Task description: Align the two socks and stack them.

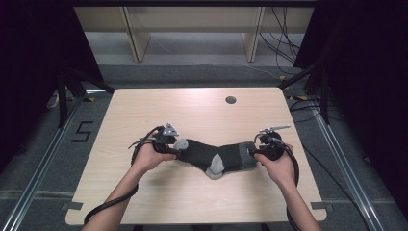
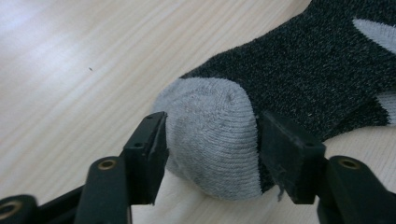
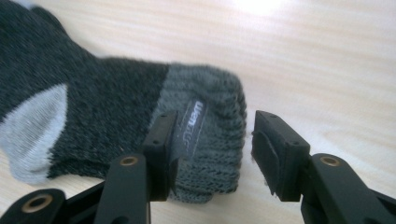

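Note:
A dark grey sock (image 1: 207,153) with a light grey toe, heel patch and cuff lies stretched across the near middle of the wooden table (image 1: 192,108). My left gripper (image 1: 176,150) is at its toe end. In the left gripper view the light grey toe (image 2: 210,144) fills the gap of that gripper (image 2: 212,128), and both pads touch its sides. My right gripper (image 1: 254,153) is at the cuff end. In the right gripper view the ribbed cuff (image 3: 210,140) with its label lies against the left jaw of that gripper (image 3: 215,123); a gap separates it from the right jaw.
A small round hole (image 1: 230,100) sits in the table near the far edge. Pale shelf legs (image 1: 137,38) and loose cables (image 1: 281,43) stand beyond the table. Dark curtains flank both sides. A "5" marking (image 1: 83,131) is on the floor at left.

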`<act>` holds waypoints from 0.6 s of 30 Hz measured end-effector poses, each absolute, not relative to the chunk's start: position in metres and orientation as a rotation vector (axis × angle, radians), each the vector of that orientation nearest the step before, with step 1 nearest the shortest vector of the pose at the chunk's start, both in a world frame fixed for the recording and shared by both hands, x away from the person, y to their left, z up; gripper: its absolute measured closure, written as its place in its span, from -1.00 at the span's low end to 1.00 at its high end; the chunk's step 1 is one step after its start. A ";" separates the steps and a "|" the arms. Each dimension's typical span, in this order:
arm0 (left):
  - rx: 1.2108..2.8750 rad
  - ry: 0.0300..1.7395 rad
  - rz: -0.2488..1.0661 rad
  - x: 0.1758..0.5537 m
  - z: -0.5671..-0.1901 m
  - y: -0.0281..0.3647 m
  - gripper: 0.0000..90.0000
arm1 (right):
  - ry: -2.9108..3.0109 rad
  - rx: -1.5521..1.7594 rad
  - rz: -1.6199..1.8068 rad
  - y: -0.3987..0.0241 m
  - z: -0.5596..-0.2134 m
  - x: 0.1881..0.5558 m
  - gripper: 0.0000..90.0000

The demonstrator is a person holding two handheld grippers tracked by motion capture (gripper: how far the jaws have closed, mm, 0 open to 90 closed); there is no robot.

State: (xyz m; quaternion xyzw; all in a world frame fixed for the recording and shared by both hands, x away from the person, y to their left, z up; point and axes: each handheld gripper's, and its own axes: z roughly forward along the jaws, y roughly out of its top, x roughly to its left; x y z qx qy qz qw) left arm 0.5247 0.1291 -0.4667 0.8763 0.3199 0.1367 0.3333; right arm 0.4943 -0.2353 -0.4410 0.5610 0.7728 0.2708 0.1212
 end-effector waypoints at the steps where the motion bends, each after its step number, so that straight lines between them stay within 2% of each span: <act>1: 2.302 0.831 0.360 0.525 -0.468 0.128 0.13 | 2.273 1.650 0.763 -0.234 -0.446 0.495 0.39; 2: 2.324 0.823 0.366 0.525 -0.469 0.128 0.13 | 2.273 1.650 0.763 -0.234 -0.446 0.495 0.39; 4: 2.332 0.834 0.356 0.526 -0.472 0.127 0.30 | 2.278 1.717 0.735 -0.234 -0.451 0.493 0.52; 7: 2.330 0.844 0.372 0.525 -0.473 0.125 0.45 | 2.261 1.664 0.749 -0.238 -0.450 0.495 0.54; 11: 2.339 0.827 0.424 0.521 -0.475 0.120 0.51 | 2.177 1.671 0.786 -0.241 -0.443 0.494 0.30; 13: 2.324 0.848 0.425 0.520 -0.476 0.120 0.53 | 2.170 1.676 0.785 -0.242 -0.445 0.494 0.32; 14: 2.312 0.860 0.428 0.520 -0.476 0.120 0.55 | 2.190 1.732 0.755 -0.241 -0.448 0.495 0.40; 15: 2.312 0.860 0.428 0.520 -0.476 0.120 0.57 | 2.190 1.732 0.755 -0.241 -0.448 0.495 0.40; 16: 2.305 0.865 0.429 0.520 -0.477 0.120 0.60 | 2.222 1.733 0.740 -0.241 -0.453 0.495 0.59; 18: 2.300 0.869 0.429 0.518 -0.476 0.121 0.66 | 2.221 1.754 0.744 -0.240 -0.456 0.495 0.73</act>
